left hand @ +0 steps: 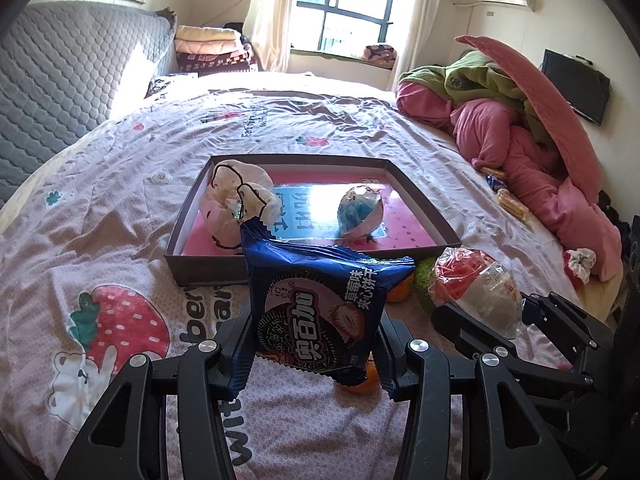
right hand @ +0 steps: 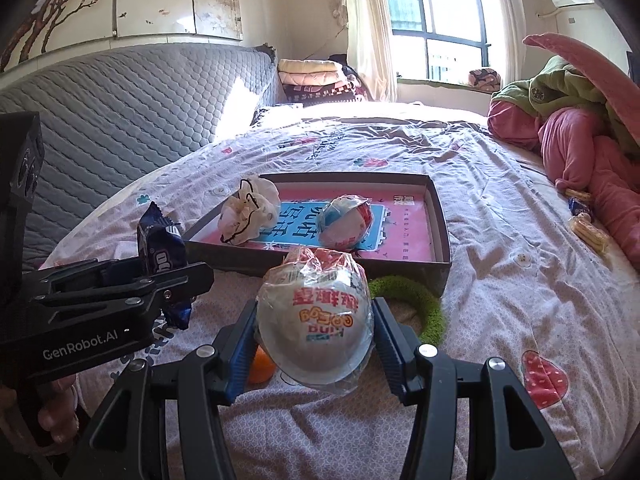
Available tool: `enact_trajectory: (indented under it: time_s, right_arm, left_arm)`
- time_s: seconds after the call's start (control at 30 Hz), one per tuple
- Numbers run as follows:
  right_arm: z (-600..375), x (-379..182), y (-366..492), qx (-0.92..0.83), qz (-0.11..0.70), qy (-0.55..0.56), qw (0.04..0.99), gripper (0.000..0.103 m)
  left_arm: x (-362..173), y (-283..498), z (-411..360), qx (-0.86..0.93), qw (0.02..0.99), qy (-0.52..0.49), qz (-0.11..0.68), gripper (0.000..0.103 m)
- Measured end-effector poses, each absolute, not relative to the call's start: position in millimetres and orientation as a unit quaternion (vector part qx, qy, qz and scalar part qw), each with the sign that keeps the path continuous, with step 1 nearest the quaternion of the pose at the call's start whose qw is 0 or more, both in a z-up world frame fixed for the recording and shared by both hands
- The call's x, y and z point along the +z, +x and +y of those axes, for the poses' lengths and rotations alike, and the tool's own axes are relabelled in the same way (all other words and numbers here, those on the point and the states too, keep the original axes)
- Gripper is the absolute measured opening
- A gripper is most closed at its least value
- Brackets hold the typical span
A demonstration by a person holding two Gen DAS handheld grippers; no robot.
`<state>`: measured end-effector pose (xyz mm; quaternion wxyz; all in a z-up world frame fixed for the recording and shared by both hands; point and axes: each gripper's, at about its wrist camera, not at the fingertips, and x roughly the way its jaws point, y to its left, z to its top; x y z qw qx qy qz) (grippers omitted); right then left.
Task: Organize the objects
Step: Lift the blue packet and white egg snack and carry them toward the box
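While both my tongs hang above the bedsheet (left hand: 132, 168), my left gripper (left hand: 316, 344) is clamped on a blue cookie packet (left hand: 320, 312), upright. My right gripper (right hand: 316, 336) is clamped on a wrapped toy egg (right hand: 316, 320). Just beyond sits the shallow box (right hand: 440, 216), holding a white cloth bundle (right hand: 250, 210) and a second wrapped egg (right hand: 346, 220). An orange (right hand: 262, 366) and a green ring (right hand: 430, 312) lie on the sheet beneath.
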<state>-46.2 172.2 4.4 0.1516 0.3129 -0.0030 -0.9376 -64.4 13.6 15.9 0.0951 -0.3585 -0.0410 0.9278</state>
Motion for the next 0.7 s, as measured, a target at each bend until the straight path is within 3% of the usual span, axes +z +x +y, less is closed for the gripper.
enact_trajectory:
  time_s: [0.7]
  right_arm:
    - [185.4,31.2,-50.3,-0.95,0.002,0.277,0.141,0.054]
  left_arm:
    - [40.8,-73.6,14.0,0.937,0.087,-0.337,-0.046,0.051]
